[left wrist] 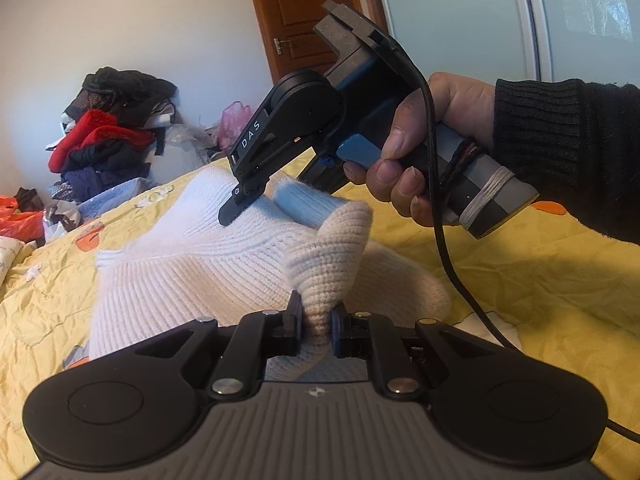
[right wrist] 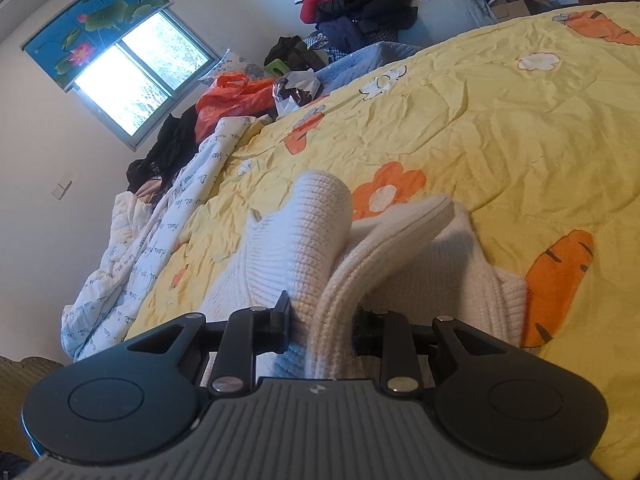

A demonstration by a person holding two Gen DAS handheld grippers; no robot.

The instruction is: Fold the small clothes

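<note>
A white ribbed knit sweater [left wrist: 188, 268] lies bunched on the yellow bed cover [left wrist: 540, 288]. My left gripper [left wrist: 317, 326] is shut on a raised fold of the sweater, which stands up between its fingers. My right gripper [left wrist: 240, 206], held by a hand in a black sleeve, reaches down onto the sweater's far part. In the right wrist view, my right gripper [right wrist: 322, 320] is shut on a thick folded edge of the sweater [right wrist: 304, 236], lifted off the cover [right wrist: 500, 128]. The right fingertip is partly hidden by the knit.
A pile of red, black and blue clothes [left wrist: 108, 136] sits beyond the bed by the wall. An orange bag [right wrist: 236, 100] and a crumpled printed white sheet [right wrist: 160, 224] lie at the bed's edge. A brown door [left wrist: 304, 20] is behind.
</note>
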